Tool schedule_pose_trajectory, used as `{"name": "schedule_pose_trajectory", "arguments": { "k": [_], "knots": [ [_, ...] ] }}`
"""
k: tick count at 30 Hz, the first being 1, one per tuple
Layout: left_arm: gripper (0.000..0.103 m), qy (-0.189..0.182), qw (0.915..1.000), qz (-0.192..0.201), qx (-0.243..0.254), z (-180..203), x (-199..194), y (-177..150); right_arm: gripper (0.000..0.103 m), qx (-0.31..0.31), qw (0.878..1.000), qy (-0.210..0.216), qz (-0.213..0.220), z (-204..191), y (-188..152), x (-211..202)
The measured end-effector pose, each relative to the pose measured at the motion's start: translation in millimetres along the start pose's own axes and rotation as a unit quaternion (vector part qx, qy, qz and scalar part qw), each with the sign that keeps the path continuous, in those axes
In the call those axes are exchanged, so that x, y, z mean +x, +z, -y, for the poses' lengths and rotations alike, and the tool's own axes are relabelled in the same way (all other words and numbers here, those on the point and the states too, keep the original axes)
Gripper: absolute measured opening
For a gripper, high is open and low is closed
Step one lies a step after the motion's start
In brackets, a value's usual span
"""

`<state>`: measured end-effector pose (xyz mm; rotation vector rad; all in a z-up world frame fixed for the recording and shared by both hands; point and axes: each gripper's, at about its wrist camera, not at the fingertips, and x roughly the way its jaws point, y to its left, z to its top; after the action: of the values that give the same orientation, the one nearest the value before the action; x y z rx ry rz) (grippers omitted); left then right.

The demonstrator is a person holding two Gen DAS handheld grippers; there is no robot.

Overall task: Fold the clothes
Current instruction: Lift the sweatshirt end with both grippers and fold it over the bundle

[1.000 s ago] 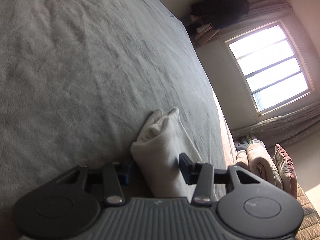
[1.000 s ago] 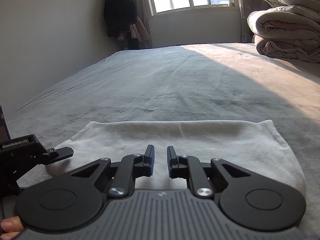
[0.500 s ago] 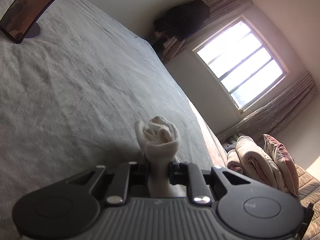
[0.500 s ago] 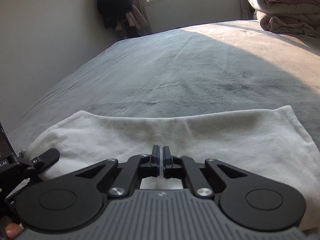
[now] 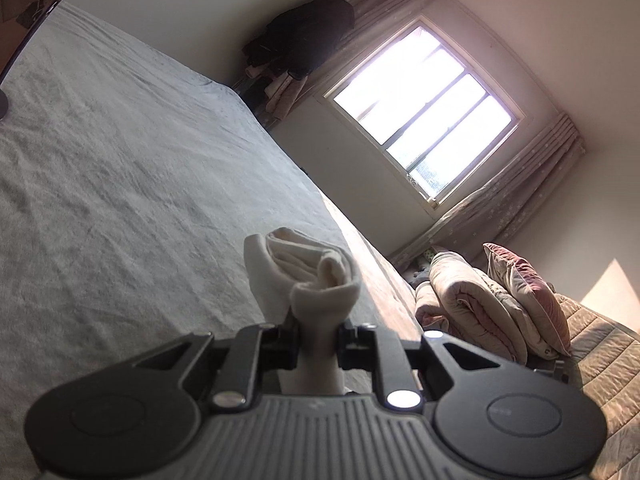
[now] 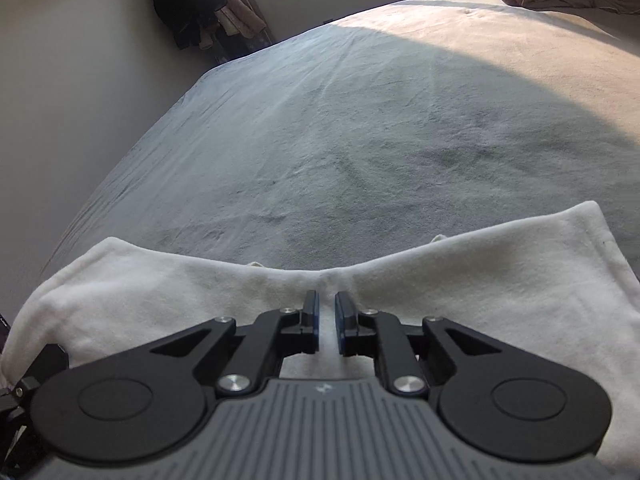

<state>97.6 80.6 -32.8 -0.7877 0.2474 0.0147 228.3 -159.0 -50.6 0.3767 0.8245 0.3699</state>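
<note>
A white garment (image 6: pixel 500 280) lies folded over on the grey bed (image 6: pixel 360 128), its far folded edge sagging in the middle. My right gripper (image 6: pixel 327 322) is shut on that edge at its middle, with cloth pinched between the blue pads. In the left wrist view my left gripper (image 5: pixel 318 342) is shut on the garment's bunched end (image 5: pixel 316 276), which sticks up past the fingers in rolled layers and is held above the bed (image 5: pixel 120 200). The left gripper's black body (image 6: pixel 36 368) shows at the lower left of the right wrist view.
A folded quilt (image 5: pixel 468 300) and a pillow (image 5: pixel 528 292) are stacked at the right side of the bed. Dark clothes (image 5: pixel 308 36) hang in the corner beside the bright window (image 5: pixel 424 112). A dark screen-like object (image 5: pixel 24 12) stands at the bed's far left.
Both grippers closed on the garment within the last second. The left one lifted its bunched end and tilted upward. The right one rose a little, pulling the folded edge up.
</note>
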Motion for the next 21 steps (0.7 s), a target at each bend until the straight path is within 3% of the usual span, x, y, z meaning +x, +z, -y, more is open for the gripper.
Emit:
{"name": "schedule_pose_trajectory", "arguments": {
  "k": [4, 8, 13, 18, 21],
  "knots": [
    [0.016, -0.015, 0.9999, -0.004, 0.003, 8, -1, 2, 0.013, 0.042, 0.999, 0.016, -0.014, 10, -17, -34],
    [0.016, -0.029, 0.9995, -0.013, 0.009, 22, 2, 1, 0.013, 0.118, 0.99, 0.072, -0.036, 22, -40, -42],
    [0.016, -0.043, 0.998, -0.034, 0.03, 43, 9, -12, 0.01, 0.13, 0.987, 0.078, -0.051, 24, -49, -29],
    [0.016, -0.067, 0.9951, -0.048, 0.055, 69, 18, -21, 0.015, 0.156, 0.979, 0.103, -0.074, 38, -44, -54],
    [0.016, -0.08, 0.992, -0.067, 0.071, 81, 25, -31, 0.015, 0.164, 0.979, 0.097, -0.076, 49, -42, -71]
  ]
}}
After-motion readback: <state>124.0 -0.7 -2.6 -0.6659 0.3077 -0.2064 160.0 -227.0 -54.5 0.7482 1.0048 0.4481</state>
